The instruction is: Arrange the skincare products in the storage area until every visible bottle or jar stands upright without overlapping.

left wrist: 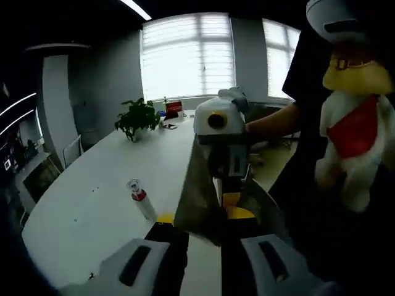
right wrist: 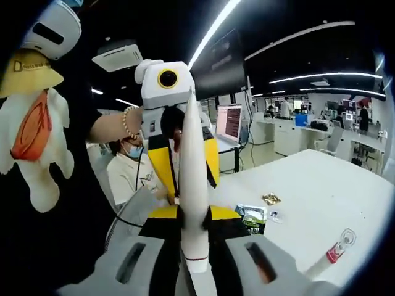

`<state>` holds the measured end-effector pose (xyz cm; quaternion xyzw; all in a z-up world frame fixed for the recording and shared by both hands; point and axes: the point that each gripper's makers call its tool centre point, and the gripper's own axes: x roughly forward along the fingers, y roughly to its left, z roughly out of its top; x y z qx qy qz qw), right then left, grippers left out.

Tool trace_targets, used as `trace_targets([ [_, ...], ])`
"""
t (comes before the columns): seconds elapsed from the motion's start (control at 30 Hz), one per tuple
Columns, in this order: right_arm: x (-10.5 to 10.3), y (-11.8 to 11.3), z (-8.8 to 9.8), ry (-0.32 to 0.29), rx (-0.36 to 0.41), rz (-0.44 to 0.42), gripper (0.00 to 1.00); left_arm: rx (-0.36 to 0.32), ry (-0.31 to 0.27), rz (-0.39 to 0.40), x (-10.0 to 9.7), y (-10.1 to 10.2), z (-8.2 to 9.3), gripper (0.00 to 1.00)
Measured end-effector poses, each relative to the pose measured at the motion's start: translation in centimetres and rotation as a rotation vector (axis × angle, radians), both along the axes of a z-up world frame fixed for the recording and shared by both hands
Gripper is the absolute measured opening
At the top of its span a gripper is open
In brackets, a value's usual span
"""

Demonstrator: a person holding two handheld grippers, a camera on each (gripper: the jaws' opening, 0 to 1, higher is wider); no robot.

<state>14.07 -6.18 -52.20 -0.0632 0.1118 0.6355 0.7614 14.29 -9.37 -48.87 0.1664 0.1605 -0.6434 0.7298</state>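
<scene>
A white squeeze tube (right wrist: 193,142) hangs in the air between both grippers. My right gripper (right wrist: 193,216) is shut on its cap end, with the cap near the camera. My left gripper (left wrist: 202,217) is shut on the flat crimped end, which looks like a grey wedge (left wrist: 200,185) in the left gripper view. Each gripper faces the other: the right gripper (left wrist: 227,185) comes in from the right, and the left gripper (right wrist: 185,163) straddles the tube higher up. A small white bottle with a red collar (left wrist: 141,200) (right wrist: 336,250) lies on its side on the white table (left wrist: 92,203).
A potted plant (left wrist: 137,117) stands at the table's far end by the window. Small packets (right wrist: 253,216) lie on the table. A plush toy (right wrist: 34,123) hangs from the person holding the grippers. A seated person (right wrist: 133,169) and a monitor (right wrist: 229,123) are behind.
</scene>
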Motion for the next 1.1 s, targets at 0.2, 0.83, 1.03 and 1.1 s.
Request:
trace_targets([
  [0.2, 0.2, -0.9, -1.0, -0.021, -0.059, -0.015, 0.16, 0.032, 0.091, 0.003, 0.5, -0.1, -1.3, 0.15],
  [0.83, 1.9, -3.4, -4.0, -0.059, -0.146, -0.186, 0.21, 0.105, 0.07, -0.081, 1.5, -3.1, -4.0, 0.13],
  [1.03, 3.1, -3.8, -4.1, -0.05, -0.124, -0.255, 0.23, 0.123, 0.073, -0.077, 2.6, -3.4, -5.0, 0.13],
  [1.1, 3.4, -4.0, -4.3, -0.05, -0.121, -0.273, 0.23, 0.123, 0.078, -0.077, 2.9, -3.6, -5.3, 0.13],
])
